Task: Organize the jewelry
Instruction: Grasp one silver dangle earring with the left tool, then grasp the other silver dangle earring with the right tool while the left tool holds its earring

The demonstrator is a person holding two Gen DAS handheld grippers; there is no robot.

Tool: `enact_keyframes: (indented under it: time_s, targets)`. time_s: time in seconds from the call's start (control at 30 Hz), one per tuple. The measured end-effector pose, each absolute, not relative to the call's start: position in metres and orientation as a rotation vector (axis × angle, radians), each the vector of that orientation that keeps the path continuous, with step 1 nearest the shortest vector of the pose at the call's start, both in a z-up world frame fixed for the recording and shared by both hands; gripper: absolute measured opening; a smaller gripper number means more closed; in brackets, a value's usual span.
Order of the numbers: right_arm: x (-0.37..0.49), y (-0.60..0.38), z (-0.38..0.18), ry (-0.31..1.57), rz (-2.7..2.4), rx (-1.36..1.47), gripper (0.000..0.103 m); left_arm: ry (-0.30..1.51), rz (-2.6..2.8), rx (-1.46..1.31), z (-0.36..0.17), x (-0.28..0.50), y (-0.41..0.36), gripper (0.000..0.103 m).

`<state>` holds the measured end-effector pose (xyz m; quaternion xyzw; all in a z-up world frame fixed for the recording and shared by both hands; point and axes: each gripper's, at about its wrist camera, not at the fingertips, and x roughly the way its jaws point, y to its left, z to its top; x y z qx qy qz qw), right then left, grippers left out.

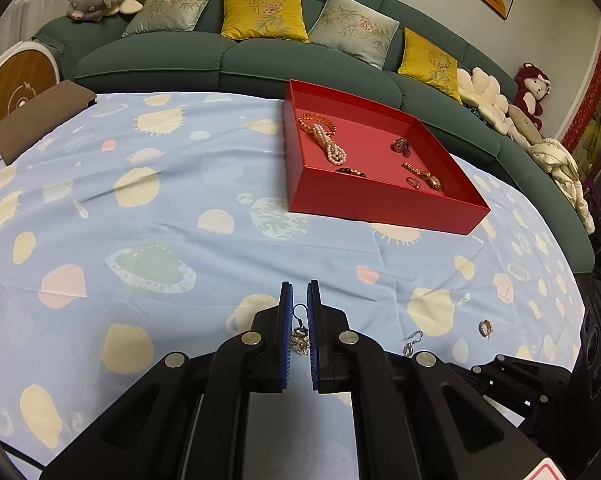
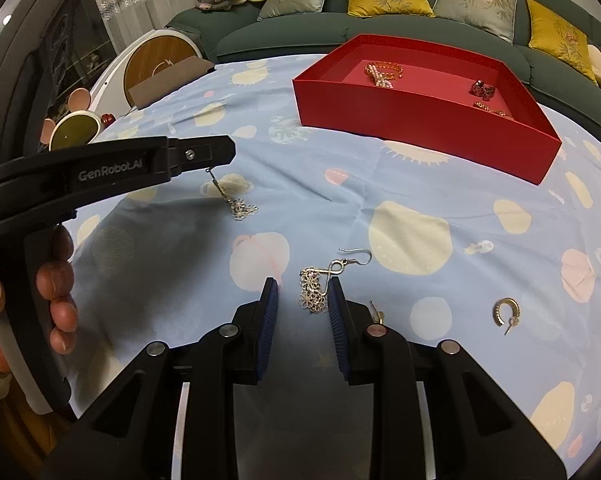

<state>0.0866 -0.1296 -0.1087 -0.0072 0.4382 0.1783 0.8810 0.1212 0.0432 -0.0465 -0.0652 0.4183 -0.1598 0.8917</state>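
My left gripper point(image 1: 299, 292) is shut on the hook of a silver flower earring point(image 1: 299, 340), which dangles between its fingers above the cloth. The right wrist view shows that earring point(image 2: 242, 207) hanging from the left gripper point(image 2: 210, 158). My right gripper point(image 2: 302, 292) is open, low over the cloth, with the matching silver flower earring point(image 2: 314, 290) lying between its fingertips. A gold hoop earring point(image 2: 505, 311) lies to the right. The red tray point(image 1: 384, 204) holds a pearl bracelet point(image 1: 332, 146), a gold bangle, a watch and rings.
The table wears a light blue planet-print cloth point(image 1: 180, 200). A brown box point(image 1: 40, 118) sits at the far left edge. A green sofa point(image 1: 228, 56) with cushions runs behind the table. A small clear earring back point(image 2: 479, 247) lies on the cloth.
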Motion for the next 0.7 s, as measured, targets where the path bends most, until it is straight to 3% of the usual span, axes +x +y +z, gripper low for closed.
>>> enact_keyframes:
  time_s: [0.13,0.23,0.7]
  targets:
    - [0.091,-0.125,-0.11,0.904,0.361,-0.039,0.024,0.868,-0.328,-0.141,-0.046,0.119,0.05,0.005]
    - [0.093,-0.127,-0.111,0.9,0.354,-0.038,0.011,0.868,-0.325,-0.145,-0.045,0.119,0.052,0.005]
    - [0.086,-0.161,-0.065,0.789,0.342,0.055,0.011,0.84,-0.349,-0.182,-0.029,0.118,0.054,0.005]
